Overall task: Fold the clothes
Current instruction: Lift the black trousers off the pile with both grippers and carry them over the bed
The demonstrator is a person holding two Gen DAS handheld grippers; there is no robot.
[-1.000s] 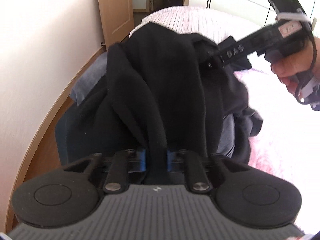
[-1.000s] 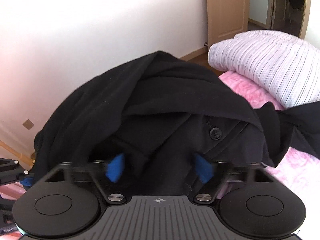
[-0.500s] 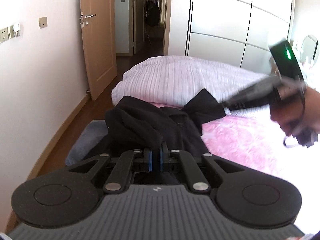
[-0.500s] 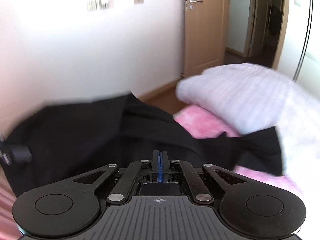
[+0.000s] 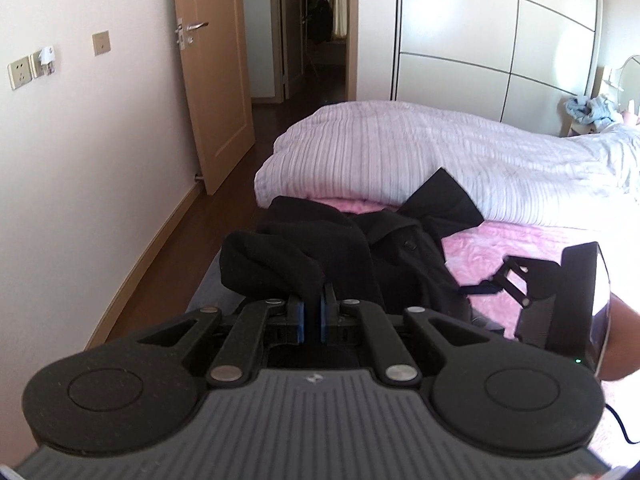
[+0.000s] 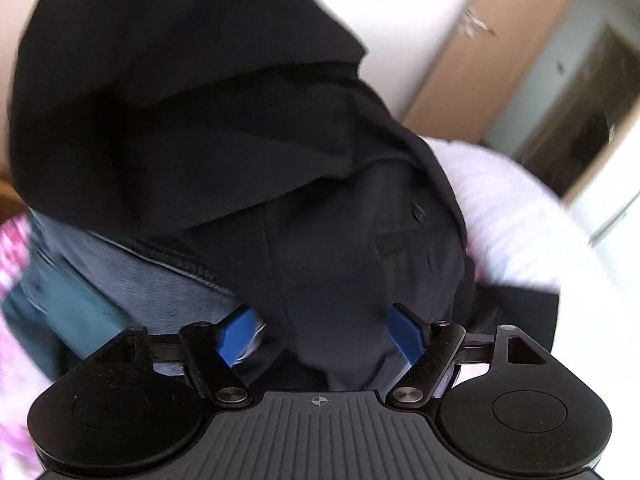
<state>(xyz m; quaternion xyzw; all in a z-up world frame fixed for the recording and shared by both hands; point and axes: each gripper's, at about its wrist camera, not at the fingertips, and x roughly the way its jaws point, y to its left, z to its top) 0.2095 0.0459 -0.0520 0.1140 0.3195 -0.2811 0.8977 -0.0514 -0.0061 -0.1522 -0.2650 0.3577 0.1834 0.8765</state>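
Black shirt point(image 5: 320, 248) now free of right jaws

The garment point(image 5: 360, 248) lies on the bed point(image 5: 540, 248), before the duvet point(image 5: 400, 152).

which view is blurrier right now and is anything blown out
The right wrist view is smeared by motion, worst on the door and the striped duvet. The left wrist view is sharp, but the wardrobe and pink bedspread glare near white.
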